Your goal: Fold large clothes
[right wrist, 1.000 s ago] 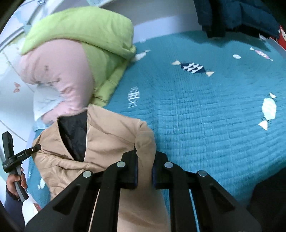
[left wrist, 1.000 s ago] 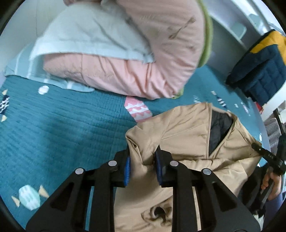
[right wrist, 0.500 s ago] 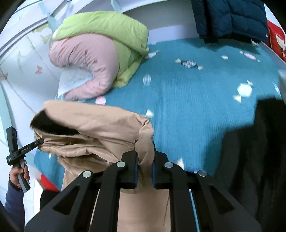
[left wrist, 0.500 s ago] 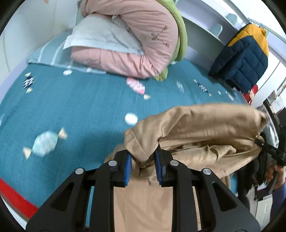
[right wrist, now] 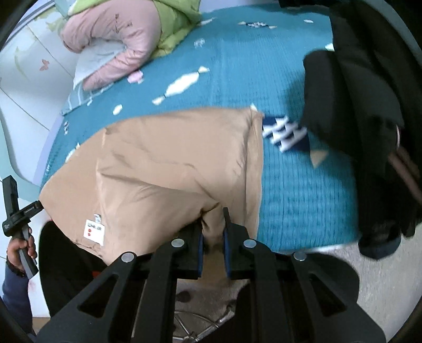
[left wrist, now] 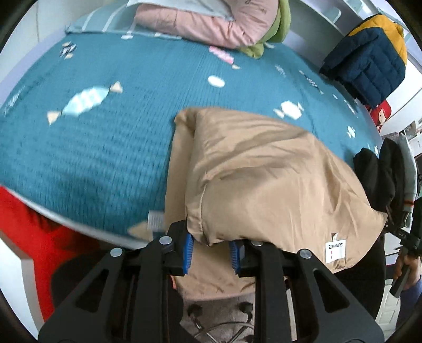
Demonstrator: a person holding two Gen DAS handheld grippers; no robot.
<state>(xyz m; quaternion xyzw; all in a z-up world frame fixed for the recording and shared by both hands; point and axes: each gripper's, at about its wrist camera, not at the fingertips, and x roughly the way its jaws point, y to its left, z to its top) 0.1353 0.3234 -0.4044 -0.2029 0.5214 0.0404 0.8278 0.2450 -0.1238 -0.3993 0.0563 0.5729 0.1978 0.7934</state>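
Observation:
A tan padded jacket (left wrist: 263,174) lies folded over at the near edge of the teal bed cover (left wrist: 105,137), inside out, with a white label (left wrist: 334,250) showing. It also shows in the right wrist view (right wrist: 168,158). My left gripper (left wrist: 211,250) is shut on the jacket's near left corner. My right gripper (right wrist: 213,245) is shut on the jacket's near right corner. Both hold the fabric at the bed's front edge, above the floor.
A pink and green duvet roll (left wrist: 224,18) and a pillow (right wrist: 97,55) lie at the bed's far end. A navy and yellow jacket (left wrist: 369,52) hangs at the far right. Black clothes (right wrist: 369,132) lie on the bed's right side. A red object (left wrist: 39,232) is below the bed's edge.
Both grippers have pulled back toward the bed's near edge with the jacket's top. The jacket has folded over itself; its black lining is now hidden and the label shows.

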